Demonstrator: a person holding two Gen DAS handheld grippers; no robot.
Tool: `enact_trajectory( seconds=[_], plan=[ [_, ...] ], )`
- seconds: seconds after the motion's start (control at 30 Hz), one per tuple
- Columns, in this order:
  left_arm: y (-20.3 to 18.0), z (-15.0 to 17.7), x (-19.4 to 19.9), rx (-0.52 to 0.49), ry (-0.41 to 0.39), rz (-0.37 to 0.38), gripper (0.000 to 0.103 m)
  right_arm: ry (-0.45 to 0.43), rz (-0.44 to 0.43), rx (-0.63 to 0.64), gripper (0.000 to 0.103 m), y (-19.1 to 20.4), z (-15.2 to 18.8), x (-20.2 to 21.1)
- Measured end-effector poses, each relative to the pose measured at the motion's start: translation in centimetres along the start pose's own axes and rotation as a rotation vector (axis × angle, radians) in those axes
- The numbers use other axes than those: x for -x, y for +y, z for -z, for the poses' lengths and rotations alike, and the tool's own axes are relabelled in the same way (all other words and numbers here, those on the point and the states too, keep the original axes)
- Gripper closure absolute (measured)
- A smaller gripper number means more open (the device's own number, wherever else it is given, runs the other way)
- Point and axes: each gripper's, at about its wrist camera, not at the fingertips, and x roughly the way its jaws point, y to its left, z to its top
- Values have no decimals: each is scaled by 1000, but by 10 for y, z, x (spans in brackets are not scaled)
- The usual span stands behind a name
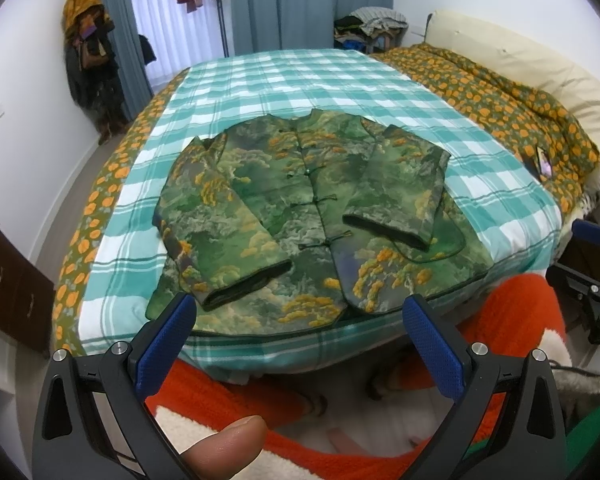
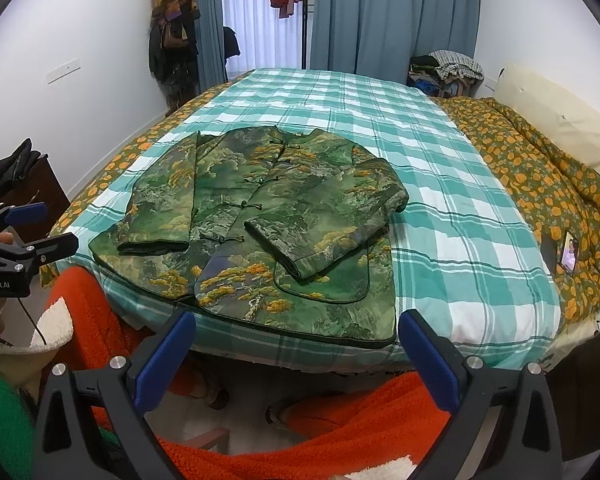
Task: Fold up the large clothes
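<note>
A green landscape-print jacket (image 1: 300, 216) with knot buttons lies face up on the bed, hem at the near edge; it also shows in the right wrist view (image 2: 268, 220). Both sleeves are folded inward across the front. My left gripper (image 1: 300, 320) is open and empty, held off the near edge of the bed just short of the hem. My right gripper (image 2: 296, 332) is open and empty, also in front of the hem, toward the jacket's right side. The right gripper shows at the right edge of the left wrist view (image 1: 596, 280); the left gripper shows at the left edge of the right wrist view (image 2: 20, 236).
The bed carries a teal checked sheet (image 1: 300, 80) over an orange-flower quilt (image 1: 520, 100), bunched on the right with a phone (image 2: 570, 254) on it. An orange and white fleece (image 2: 340, 432) is below the grippers. A dark cabinet (image 1: 12, 292) stands left. Curtains and hung clothes are behind.
</note>
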Motion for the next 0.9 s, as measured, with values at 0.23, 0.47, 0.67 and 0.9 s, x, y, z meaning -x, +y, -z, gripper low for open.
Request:
enact_trajectory(
  seconds=[0.23,0.47,0.67,0.9],
  plan=[
    [5,-2,0,7,-4,0,0,-5,0,14,0,2,-2,1],
    [6,-2,1,0,-5,6,0,-13,3,28,0,6,-3,2],
    [4,-2,3,2,-3,6,0,-18,4,33,0,7,-4,3],
    [5,-3,3,-2,-4,3,0,-24,0,48,0,10,-8,2]
  ],
)
